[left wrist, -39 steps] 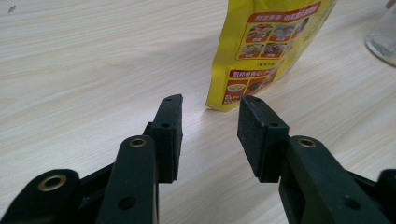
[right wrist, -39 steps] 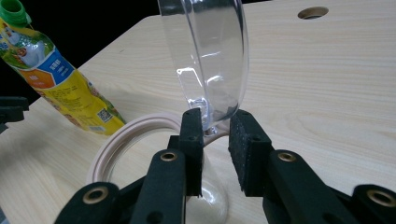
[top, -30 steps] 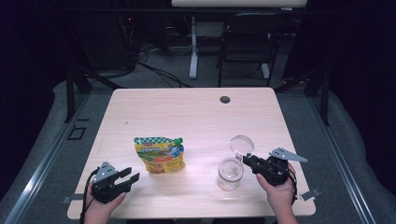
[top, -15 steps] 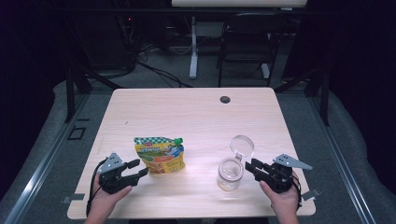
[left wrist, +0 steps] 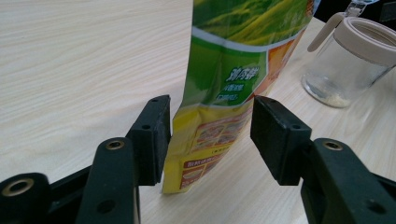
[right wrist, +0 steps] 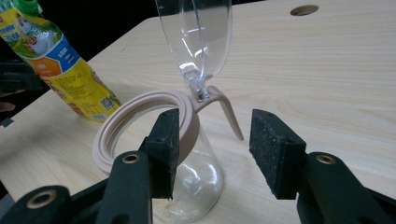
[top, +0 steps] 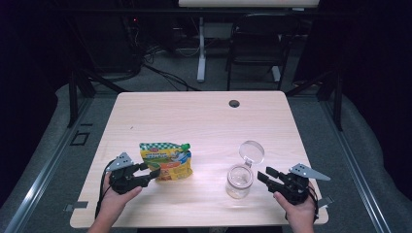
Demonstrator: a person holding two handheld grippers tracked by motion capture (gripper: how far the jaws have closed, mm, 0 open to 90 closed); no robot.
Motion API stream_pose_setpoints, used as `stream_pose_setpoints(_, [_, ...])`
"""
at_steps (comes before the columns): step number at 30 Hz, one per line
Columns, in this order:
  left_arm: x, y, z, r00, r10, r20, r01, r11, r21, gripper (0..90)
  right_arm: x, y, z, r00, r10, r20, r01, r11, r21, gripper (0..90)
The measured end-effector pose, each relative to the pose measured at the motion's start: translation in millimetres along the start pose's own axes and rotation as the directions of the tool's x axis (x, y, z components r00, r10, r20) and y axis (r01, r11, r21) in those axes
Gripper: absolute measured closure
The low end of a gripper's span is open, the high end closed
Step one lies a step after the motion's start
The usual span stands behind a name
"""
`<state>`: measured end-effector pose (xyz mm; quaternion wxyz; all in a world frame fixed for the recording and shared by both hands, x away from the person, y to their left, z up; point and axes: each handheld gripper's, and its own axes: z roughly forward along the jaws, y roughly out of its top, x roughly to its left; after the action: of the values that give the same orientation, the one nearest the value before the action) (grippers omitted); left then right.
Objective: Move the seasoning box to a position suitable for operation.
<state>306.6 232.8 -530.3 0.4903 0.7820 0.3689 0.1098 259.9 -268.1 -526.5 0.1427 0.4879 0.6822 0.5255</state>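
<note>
Yellow-green pouch [left wrist: 233, 74]: bottom corner sits between the left gripper's [left wrist: 210, 137] parted jaws, not yet clamped. Glass jar [right wrist: 187, 177], flip lid [right wrist: 196, 32] open, stands just ahead of the right gripper's [right wrist: 215, 149] spread jaws, ungrasped. Likely early: both grasps and any pouring remain.

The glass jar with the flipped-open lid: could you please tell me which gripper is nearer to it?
Right. The right gripper sits open just beside the glass jar, not touching it. The left gripper is across the table, open around the snack pouch.
</note>
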Motion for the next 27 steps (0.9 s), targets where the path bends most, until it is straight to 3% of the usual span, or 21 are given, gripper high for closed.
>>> stream_pose_setpoints(9, [-8.9,0.0,-2.0,0.9996,0.028,0.008,-0.028,0.9996,0.006,57.5,-0.3,-1.5,2.5,0.9999,0.017,-0.003,-0.017,1.000,0.014,54.1])
stream_pose_setpoints(27, [-25.0,0.5,-3.2,0.9989,0.028,0.038,-0.028,0.9996,0.001,65.3,-1.6,-2.5,6.5,0.9996,0.027,-0.007,-0.027,0.999,0.018,54.5])
